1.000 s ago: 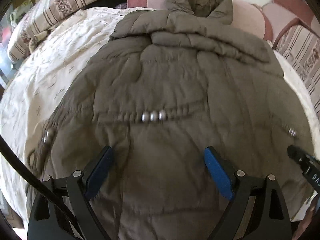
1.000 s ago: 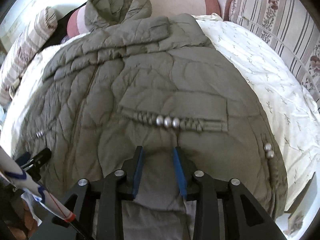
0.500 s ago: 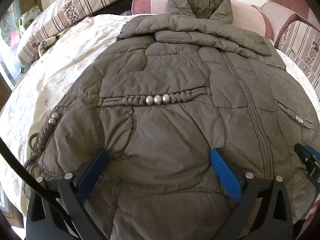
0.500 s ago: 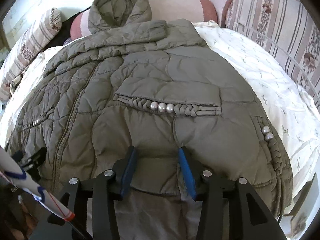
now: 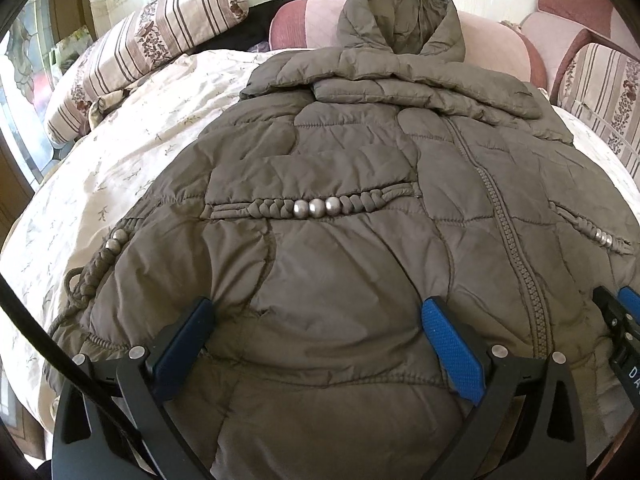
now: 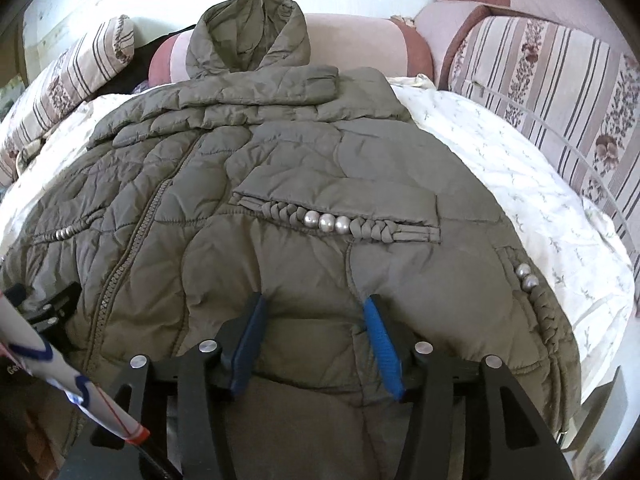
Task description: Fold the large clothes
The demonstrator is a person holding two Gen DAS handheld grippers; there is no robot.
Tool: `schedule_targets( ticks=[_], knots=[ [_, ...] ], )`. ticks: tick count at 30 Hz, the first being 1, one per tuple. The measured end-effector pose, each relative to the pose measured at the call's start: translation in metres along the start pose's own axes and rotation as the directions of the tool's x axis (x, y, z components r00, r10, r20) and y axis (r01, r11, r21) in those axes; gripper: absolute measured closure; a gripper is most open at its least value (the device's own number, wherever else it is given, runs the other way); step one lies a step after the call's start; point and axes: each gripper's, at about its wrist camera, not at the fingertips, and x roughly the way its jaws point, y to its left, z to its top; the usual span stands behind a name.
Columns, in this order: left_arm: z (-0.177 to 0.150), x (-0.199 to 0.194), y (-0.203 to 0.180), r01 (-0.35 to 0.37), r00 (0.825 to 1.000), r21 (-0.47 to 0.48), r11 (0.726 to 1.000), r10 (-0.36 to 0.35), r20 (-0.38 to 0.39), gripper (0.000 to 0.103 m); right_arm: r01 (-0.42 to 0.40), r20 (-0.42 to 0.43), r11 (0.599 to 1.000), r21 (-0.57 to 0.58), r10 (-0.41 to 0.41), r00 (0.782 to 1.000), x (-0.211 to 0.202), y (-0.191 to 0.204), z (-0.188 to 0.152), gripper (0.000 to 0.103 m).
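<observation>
An olive quilted hooded jacket (image 5: 360, 264) lies front up on the bed, hood at the far end, sleeves folded across the chest. It also fills the right wrist view (image 6: 280, 208). My left gripper (image 5: 316, 312) is open wide over the hem on the jacket's left side. My right gripper (image 6: 314, 308) is partly open over the hem on the jacket's right side, with puffy fabric between its blue pads. The right gripper's tip shows at the right edge of the left wrist view (image 5: 616, 316).
The bed has a cream floral sheet (image 5: 120, 152). Striped floral cushions (image 5: 160, 28) lie at the far left and a striped sofa back (image 6: 552, 92) at the right. Pink bolsters (image 6: 360, 40) stand behind the hood. A dark cloth (image 5: 256, 28) lies at the back.
Both grippers have drawn back toward the hem and risen, so more of the jacket shows. The right gripper's jaws have widened a little.
</observation>
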Motion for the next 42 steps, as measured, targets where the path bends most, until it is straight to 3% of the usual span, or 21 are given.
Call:
schedule_targets(
  ticks=[2, 13, 18, 21, 23, 28, 35, 39, 42],
  knots=[
    [0.0, -0.001, 0.0, -0.004, 1.0, 0.001, 1.0, 0.004, 0.005, 0.0, 0.023, 0.007, 1.0, -0.016, -0.023, 1.0, 0.0, 0.002, 0.0, 0.042],
    [-0.002, -0.001, -0.003, -0.021, 1.0, 0.004, 1.0, 0.021, 0.017, 0.0, 0.036, -0.004, 0.999, -0.01, -0.036, 0.999, 0.001, 0.001, 0.001, 0.04],
    [0.006, -0.002, -0.003, -0.023, 0.999, 0.032, 0.999, 0.024, -0.028, 0.0, 0.023, -0.034, 1.0, -0.011, -0.023, 0.999, 0.001, -0.001, 0.005, 0.04],
    [0.015, -0.006, -0.001, -0.004, 0.999, 0.036, 0.999, 0.006, -0.045, 0.0, -0.05, -0.069, 0.999, 0.006, 0.05, 0.996, -0.005, -0.008, 0.013, 0.04],
    [0.022, -0.013, 0.005, 0.011, 1.0, 0.009, 1.0, -0.011, -0.027, 0.0, -0.143, -0.028, 0.988, 0.054, 0.145, 0.989, -0.017, -0.018, 0.016, 0.04],
    [0.06, -0.035, 0.018, 0.002, 0.996, -0.031, 1.0, 0.001, 0.094, 0.0, -0.175, 0.091, 0.984, 0.047, 0.17, 0.981, -0.043, -0.033, 0.026, 0.038],
    [0.148, -0.032, 0.018, -0.016, 0.975, -0.104, 0.994, 0.039, 0.219, 0.0, -0.238, 0.119, 0.971, 0.037, 0.232, 0.965, -0.062, -0.047, 0.064, 0.037],
    [0.195, 0.009, 0.025, 0.004, 0.981, -0.117, 0.993, 0.018, 0.192, 0.0, -0.239, 0.111, 0.971, 0.006, 0.237, 0.965, -0.074, -0.044, 0.111, 0.028],
    [0.198, 0.055, 0.034, -0.024, 0.988, -0.153, 0.988, 0.046, 0.146, 0.0, -0.223, 0.095, 0.975, 0.002, 0.222, 0.97, -0.078, -0.039, 0.161, 0.026]
  ],
)
